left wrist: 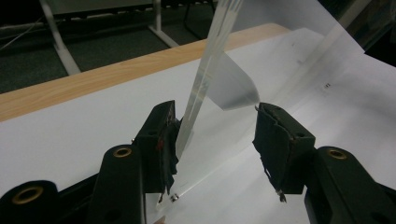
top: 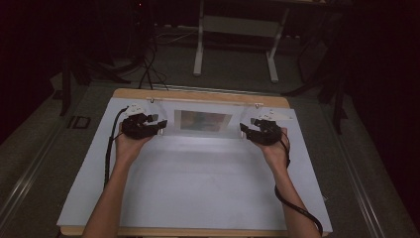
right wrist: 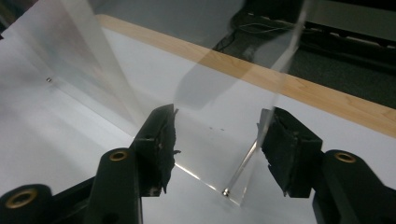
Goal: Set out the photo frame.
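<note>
A clear acrylic panel (top: 205, 120) stands across the back of the white table top (top: 198, 183), with small screws at its corners. My left gripper (top: 161, 124) is at its left end. In the left gripper view the panel's side edge (left wrist: 205, 79) runs down against the left pad (left wrist: 161, 140), while the other pad stands well clear, so the left gripper (left wrist: 215, 135) is open. My right gripper (top: 243, 130) is at the panel's right end. In the right gripper view the clear edge (right wrist: 254, 149) lies just inside the right pad (right wrist: 285, 149), and the right gripper (right wrist: 217, 137) is open around it.
A wooden table edge (top: 198, 94) runs behind the panel. Beyond it, on the dark floor, stand a white desk frame (top: 235, 44) and loose cables (top: 148, 69). A cable (top: 297, 208) trails from the right gripper along the forearm.
</note>
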The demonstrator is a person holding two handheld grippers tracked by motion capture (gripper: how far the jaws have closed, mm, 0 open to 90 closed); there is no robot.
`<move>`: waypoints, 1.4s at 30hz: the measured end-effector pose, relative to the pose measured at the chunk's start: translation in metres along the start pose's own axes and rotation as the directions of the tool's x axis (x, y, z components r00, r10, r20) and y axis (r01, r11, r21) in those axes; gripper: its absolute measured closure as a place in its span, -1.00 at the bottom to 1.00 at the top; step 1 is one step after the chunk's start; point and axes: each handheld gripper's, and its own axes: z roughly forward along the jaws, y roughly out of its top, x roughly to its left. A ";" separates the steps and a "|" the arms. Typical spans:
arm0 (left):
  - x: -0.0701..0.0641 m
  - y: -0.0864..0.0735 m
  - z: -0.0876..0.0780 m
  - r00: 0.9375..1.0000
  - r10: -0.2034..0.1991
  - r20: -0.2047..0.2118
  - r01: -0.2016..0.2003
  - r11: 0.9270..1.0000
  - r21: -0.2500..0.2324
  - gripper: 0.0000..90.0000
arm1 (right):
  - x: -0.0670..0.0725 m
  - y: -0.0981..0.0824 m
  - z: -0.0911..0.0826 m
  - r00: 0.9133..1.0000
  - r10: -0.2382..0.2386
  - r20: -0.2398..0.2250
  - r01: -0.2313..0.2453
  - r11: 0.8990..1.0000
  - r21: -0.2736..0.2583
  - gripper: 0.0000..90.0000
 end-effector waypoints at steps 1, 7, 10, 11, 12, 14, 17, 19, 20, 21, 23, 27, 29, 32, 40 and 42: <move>0.000 0.000 0.000 1.000 0.001 -0.003 -0.001 1.000 0.000 0.09 | 0.001 0.000 0.002 1.000 -0.006 -0.005 0.006 1.000 -0.001 0.02; 0.000 0.000 0.003 1.000 0.001 -0.016 -0.002 1.000 -0.009 0.09 | -0.002 -0.003 0.005 1.000 -0.006 -0.016 0.006 1.000 -0.023 0.06; 0.000 0.000 0.004 1.000 -0.008 -0.024 0.008 1.000 -0.017 0.09 | -0.003 -0.003 0.006 1.000 -0.013 -0.009 0.013 0.999 -0.030 0.07; 0.000 0.000 0.005 1.000 -0.011 -0.026 0.011 1.000 -0.020 0.09 | -0.003 -0.002 0.007 1.000 -0.016 -0.005 0.016 0.999 -0.031 0.07; 0.001 0.001 0.005 0.999 -0.012 -0.030 0.012 1.000 -0.019 0.09 | -0.003 -0.002 0.008 1.000 -0.023 0.000 0.023 0.999 -0.032 0.07; 0.000 0.002 0.007 0.999 -0.006 -0.044 0.006 1.000 -0.012 0.08 | -0.003 -0.001 0.009 1.000 -0.028 0.005 0.028 0.999 -0.032 0.08; -0.003 0.004 0.009 0.997 0.015 -0.072 -0.015 1.000 -0.001 0.06 | -0.004 -0.001 0.010 0.999 -0.036 0.009 0.036 0.999 -0.036 0.09; -0.003 0.005 0.010 0.997 0.020 -0.079 -0.020 1.000 -0.001 0.06 | -0.004 -0.001 0.011 0.999 -0.036 0.011 0.036 0.999 -0.041 0.09; -0.003 0.005 0.010 0.997 0.020 -0.079 -0.020 1.000 -0.001 0.06 | -0.004 -0.001 0.011 0.999 -0.036 0.011 0.036 0.999 -0.041 0.09; -0.003 0.005 0.010 0.996 0.022 -0.081 -0.022 1.000 -0.002 0.06 | -0.004 -0.001 0.011 0.999 -0.035 0.011 0.036 0.998 -0.044 0.10; -0.004 0.004 0.010 0.996 0.023 -0.084 -0.023 1.000 -0.005 0.06 | -0.004 -0.002 0.012 0.999 -0.035 0.011 0.036 0.998 -0.050 0.10; -0.003 0.004 0.011 0.996 0.022 -0.087 -0.023 1.000 -0.009 0.06 | -0.005 -0.003 0.012 0.999 -0.031 0.015 0.031 0.998 -0.058 0.10; -0.003 0.004 0.011 0.996 0.021 -0.090 -0.022 1.000 -0.011 0.06 | -0.005 -0.002 0.013 0.999 -0.030 0.014 0.031 0.998 -0.058 0.10; -0.003 0.005 0.012 0.995 0.020 -0.095 -0.021 1.000 -0.014 0.06 | -0.006 -0.002 0.014 1.000 -0.017 0.014 0.018 0.998 -0.065 0.10; 0.000 0.008 0.017 0.995 0.013 -0.101 -0.014 1.000 -0.010 0.06 | -0.010 0.000 0.018 1.000 0.001 0.007 0.000 0.998 -0.064 0.10; 0.001 0.008 0.019 0.994 0.004 -0.106 -0.006 1.000 -0.018 0.06 | -0.012 0.002 0.020 1.000 0.016 0.005 -0.016 0.998 -0.061 0.10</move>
